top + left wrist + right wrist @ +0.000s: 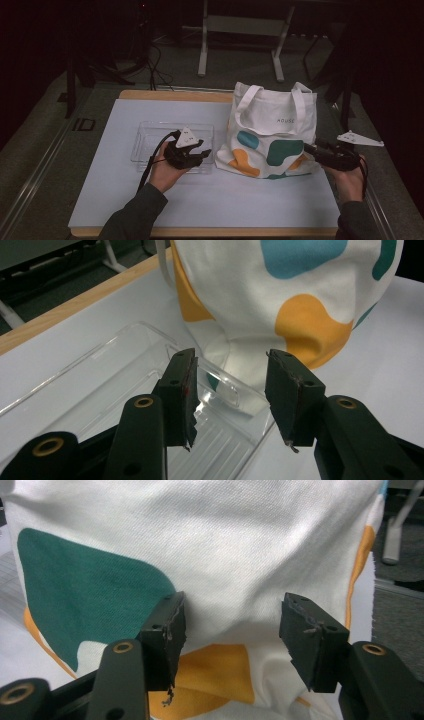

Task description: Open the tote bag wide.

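White sheeting covers the table [210, 200], with a strip of bare wood left showing along its near and far edges. Nearest the camera, two dark sleeves come in from the bottom of the high view, each hand carrying a gripper.

On the left, the left gripper [202, 154] hangs over the near right corner of a clear plastic tray [150, 137], its jaws pointing toward the bag. In the left gripper view its jaws stand partly apart with nothing between them — the tray [120, 370] lies below and the bag [280, 300] just beyond.

On the right, the right gripper [309, 148] is at the bag's lower right corner. The right gripper view has its jaws spread fairly wide with the cloth [240, 545] close behind the gap; the pads do not press on it, and whether the tips touch it I cannot tell.

A white cloth bag [272, 132] with teal and orange blobs and two handles stands just right of the tray, close enough to touch it at the base.

Beyond the table the room is dim — grey floor, tangled cables [155, 70] at the left, and the pale legs of a metal frame [240, 45] behind.
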{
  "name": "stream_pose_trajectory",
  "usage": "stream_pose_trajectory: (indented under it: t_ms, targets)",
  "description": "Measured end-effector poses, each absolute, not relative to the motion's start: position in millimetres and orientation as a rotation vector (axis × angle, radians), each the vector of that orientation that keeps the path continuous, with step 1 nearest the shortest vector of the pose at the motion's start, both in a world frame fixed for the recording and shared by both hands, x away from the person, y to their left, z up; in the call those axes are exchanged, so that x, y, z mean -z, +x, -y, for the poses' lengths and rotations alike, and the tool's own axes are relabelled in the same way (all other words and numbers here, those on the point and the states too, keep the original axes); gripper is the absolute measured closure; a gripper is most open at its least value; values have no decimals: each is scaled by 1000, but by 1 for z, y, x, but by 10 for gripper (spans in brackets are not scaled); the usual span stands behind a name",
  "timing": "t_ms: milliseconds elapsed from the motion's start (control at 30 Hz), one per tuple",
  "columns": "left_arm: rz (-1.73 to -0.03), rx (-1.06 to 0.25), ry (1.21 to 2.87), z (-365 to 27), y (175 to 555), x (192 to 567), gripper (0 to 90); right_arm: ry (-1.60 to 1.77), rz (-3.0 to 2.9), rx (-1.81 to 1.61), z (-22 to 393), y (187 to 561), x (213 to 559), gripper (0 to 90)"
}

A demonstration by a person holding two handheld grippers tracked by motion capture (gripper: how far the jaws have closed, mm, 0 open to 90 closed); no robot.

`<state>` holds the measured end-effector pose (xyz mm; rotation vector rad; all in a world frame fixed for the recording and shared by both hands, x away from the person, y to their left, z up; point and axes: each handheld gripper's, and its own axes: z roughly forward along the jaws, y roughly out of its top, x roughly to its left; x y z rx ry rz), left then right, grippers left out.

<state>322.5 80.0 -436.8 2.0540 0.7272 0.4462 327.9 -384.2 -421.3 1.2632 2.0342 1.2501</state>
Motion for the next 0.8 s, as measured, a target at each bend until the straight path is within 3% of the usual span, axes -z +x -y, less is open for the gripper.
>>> stream_pose_trajectory:
  t_ms: [433, 533, 567, 600, 800]
  targets:
    - [-701, -460, 2083, -63, 339, 432, 559, 1284, -2069, -1250, 388, 342, 418, 707]
    - [-698, -464, 2104, -58, 344, 433, 559, 1280, -2070, -1234, 383, 345, 419, 817]
    - [-699, -466, 2105, -56, 345, 433, 559, 1280, -2070, -1234, 383, 345, 419, 817]
    - [-699, -463, 2107, -55, 347, 432, 559, 1279, -2072, -1227, 381, 346, 420, 879]
    - [-694, -467, 2121, -46, 355, 430, 557, 1263, -2071, -1205, 378, 345, 419, 898]
